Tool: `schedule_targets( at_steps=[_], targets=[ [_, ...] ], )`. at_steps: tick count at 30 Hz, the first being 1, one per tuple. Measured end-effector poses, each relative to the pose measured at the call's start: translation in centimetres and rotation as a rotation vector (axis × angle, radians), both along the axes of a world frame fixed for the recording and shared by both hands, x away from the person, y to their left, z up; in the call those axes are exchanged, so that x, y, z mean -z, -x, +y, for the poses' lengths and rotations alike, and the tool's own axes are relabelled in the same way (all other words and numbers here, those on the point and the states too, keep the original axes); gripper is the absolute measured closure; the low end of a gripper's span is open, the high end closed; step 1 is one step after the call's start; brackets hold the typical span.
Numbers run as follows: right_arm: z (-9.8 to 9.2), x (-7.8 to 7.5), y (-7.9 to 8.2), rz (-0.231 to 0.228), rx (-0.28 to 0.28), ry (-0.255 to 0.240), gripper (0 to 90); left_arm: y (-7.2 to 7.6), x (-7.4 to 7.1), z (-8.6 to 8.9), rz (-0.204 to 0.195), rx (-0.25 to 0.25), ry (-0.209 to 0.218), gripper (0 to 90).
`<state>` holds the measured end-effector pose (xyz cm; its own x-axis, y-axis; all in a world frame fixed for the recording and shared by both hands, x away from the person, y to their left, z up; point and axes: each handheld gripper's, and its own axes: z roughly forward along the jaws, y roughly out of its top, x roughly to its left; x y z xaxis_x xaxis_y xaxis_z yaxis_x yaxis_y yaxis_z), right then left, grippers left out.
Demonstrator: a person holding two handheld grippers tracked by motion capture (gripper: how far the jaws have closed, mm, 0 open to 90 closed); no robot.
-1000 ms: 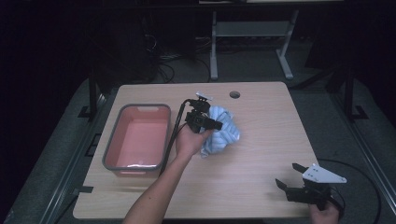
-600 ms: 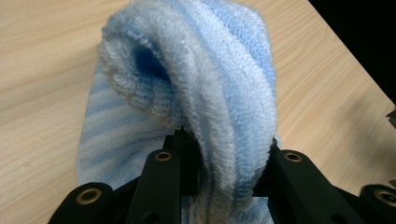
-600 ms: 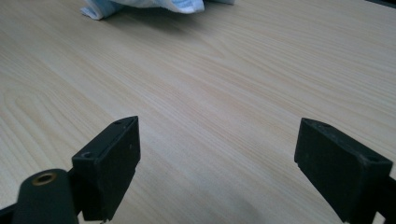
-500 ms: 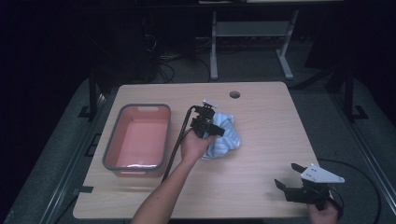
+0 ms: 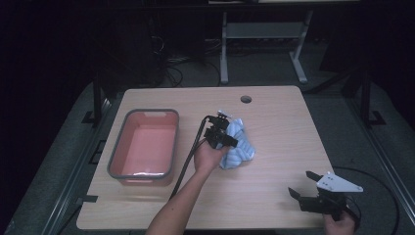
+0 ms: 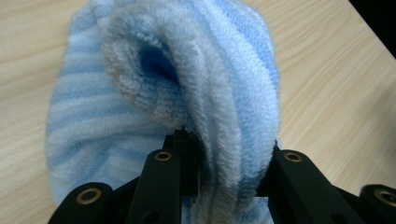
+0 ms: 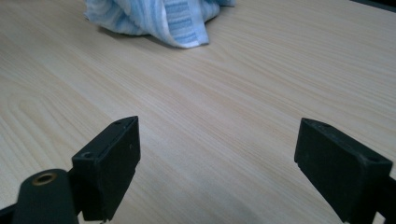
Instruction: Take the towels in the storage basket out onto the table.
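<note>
**Left hand-held gripper clamped on the striped towel; right one stood open at the table's corner**

The blue-and-white striped towel [image 5: 238, 147] lay bunched in a heap near the middle of the wooden table [image 5: 274, 112], a little to the right of the pink tub [image 5: 144, 144] with the grey rim and apart from it. The left hand-held gripper [image 5: 226, 138] sat at the towel's left edge, with the person's left hand [image 5: 208, 157] behind it and the forearm coming in from the bottom of the high view. In the left gripper view, a thick fold of the towel [image 6: 187, 93] was pinched between the two black jaws, which pressed on the cloth from both sides; the fluffy pile bulged above them and the rest of the towel rested on the table beyond. The gripper's black cable [image 5: 188, 156] trailed back along the table beside the tub.

The right hand-held gripper [image 5: 299, 187] was near the table's front right corner, well apart from the towel, with the grey three-cornered plate [image 5: 337, 183] on top and the right hand [image 5: 340, 224] at the bottom edge of the high view. In the right gripper view its jaws stood wide apart with nothing but bare wood between them, and the towel [image 7: 159, 14] lay farther off at the top.

A round cable hole [image 5: 245, 99] showed near the table's far edge.
</note>
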<state>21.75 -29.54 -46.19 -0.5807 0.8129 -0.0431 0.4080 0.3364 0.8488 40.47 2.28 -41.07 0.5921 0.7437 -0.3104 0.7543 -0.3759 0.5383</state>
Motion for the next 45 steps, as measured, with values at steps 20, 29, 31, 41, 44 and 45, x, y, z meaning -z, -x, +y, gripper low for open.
schedule_targets(
  at_steps=[20,29,31,41,44,45],
  targets=[
    [0.5,0.0,0.0,-0.005,-0.015,0.017,13.7,0.3,1.4,-0.7,-0.010,0.020,-0.020,66.1],
    [0.5,0.0,0.1,-0.009,-0.009,0.017,13.7,1.0,0.6,-0.2,-0.031,0.048,0.024,55.2],
    [0.5,0.0,0.1,-0.007,-0.007,0.017,13.7,1.1,0.5,0.0,-0.040,0.047,0.019,53.2],
    [0.4,0.1,0.2,-0.006,-0.001,0.024,13.7,2.1,-0.7,1.2,-0.092,0.055,0.043,43.4],
    [0.5,0.1,0.1,-0.006,0.002,0.029,13.7,2.4,-0.8,1.2,-0.100,0.065,0.032,42.8],
    [0.4,0.1,0.2,-0.005,0.001,0.027,13.7,2.5,-0.8,1.2,-0.097,0.065,0.034,42.7]
  ],
)
